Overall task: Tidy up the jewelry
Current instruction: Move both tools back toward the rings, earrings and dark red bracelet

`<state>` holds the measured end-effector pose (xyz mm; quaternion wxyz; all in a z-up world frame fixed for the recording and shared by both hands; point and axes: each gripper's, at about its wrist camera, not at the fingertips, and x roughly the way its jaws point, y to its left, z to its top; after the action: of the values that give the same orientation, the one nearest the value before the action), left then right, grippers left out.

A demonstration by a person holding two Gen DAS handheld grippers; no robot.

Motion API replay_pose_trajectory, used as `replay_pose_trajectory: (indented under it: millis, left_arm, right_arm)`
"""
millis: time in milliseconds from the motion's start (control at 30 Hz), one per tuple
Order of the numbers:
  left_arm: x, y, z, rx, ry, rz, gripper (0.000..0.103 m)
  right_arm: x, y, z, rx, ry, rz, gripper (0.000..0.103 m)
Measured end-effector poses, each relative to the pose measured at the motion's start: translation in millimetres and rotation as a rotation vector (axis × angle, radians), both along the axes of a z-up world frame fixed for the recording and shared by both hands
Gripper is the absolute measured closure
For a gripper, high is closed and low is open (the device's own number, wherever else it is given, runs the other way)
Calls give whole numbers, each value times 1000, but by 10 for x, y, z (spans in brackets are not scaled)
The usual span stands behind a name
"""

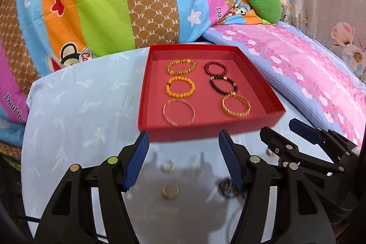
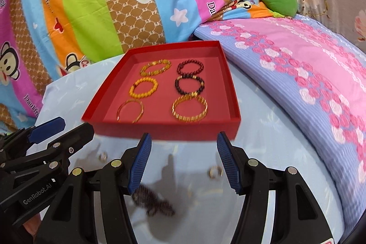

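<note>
Before the red box (image 1: 207, 126), we hold both tools released, left tool (image 1: 183, 161) over two rings (image 1: 170, 190), right tool (image 2: 184, 160) over dark beads (image 2: 153, 200); a hasty pinch could scatter them across the desk.

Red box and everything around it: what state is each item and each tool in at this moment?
Red box: lidless, on the blue cloth.
Six bracelets: flat in the box, two columns of three.
Dark beaded bracelet: bunched on the cloth, outside the box.
Gold ring: loose on the cloth, blurred.
Open ring: loose on the cloth.
Left tool: open, empty.
Right tool: open, empty.
</note>
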<state>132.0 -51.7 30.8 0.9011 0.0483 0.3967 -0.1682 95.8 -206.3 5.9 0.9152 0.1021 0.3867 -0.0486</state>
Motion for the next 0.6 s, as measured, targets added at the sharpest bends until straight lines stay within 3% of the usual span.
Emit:
replay_pose_trajectory:
  millis: [300,600]
  left_arm:
    - [-457,210,-195,-15,38,14,43]
    - [-608,457,-439,-23,83,53,43]
  right_arm:
    - [-450,196,-159,6,25,26,45]
    - [-506,431,-375,13,66,80,45]
